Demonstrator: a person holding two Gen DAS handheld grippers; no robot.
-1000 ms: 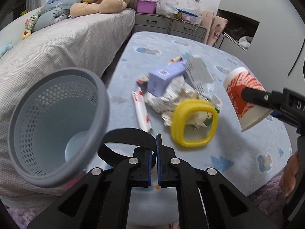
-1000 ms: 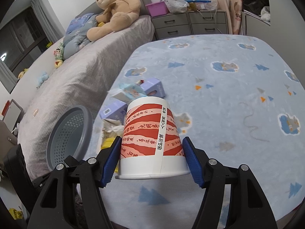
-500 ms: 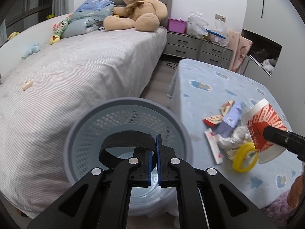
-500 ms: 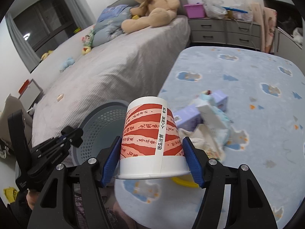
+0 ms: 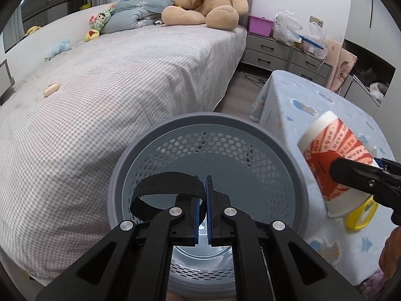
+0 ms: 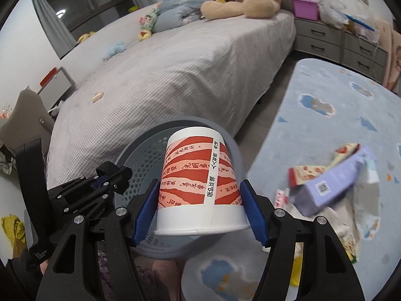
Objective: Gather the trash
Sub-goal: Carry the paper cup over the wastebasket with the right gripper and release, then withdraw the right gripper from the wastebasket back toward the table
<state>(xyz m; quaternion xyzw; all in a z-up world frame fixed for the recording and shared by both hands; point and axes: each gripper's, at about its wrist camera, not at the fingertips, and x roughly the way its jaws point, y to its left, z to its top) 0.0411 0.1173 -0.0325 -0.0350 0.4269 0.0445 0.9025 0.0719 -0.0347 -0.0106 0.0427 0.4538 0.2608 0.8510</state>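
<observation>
Gripping a red-and-white paper cup (image 6: 200, 185) by its sides near the wide rim, the right gripper (image 6: 200, 212) carries it upside down, base pointing away along the fingers, blue pads (image 6: 253, 210) pressed on opposite walls. Directly beyond and below the cup lies the mouth of the grey perforated waste basket (image 6: 140, 165), so the cup's long axis already aims roughly into the opening; in the left wrist view the cup (image 5: 333, 160) hangs just past the basket's right rim (image 5: 299, 175), not yet over its middle. My judgement is that the coming move is a short carry leftward over the opening, then a release.

To the right gripper's left, the left gripper (image 5: 206, 210) is clenched with nothing visible between its pads, poised over the basket's near edge; whether it touches the rim I cannot tell. The right one alone bears trash.

To the right, on the blue patterned cloth (image 6: 325, 130), remain a lilac box (image 6: 333, 185) with a QR code, printed wrappers (image 6: 313, 170) and a yellow ring (image 5: 361, 213).

Vertical Chinese characters run down the cup's white strip and red bands; I cannot read them reliably.
</observation>
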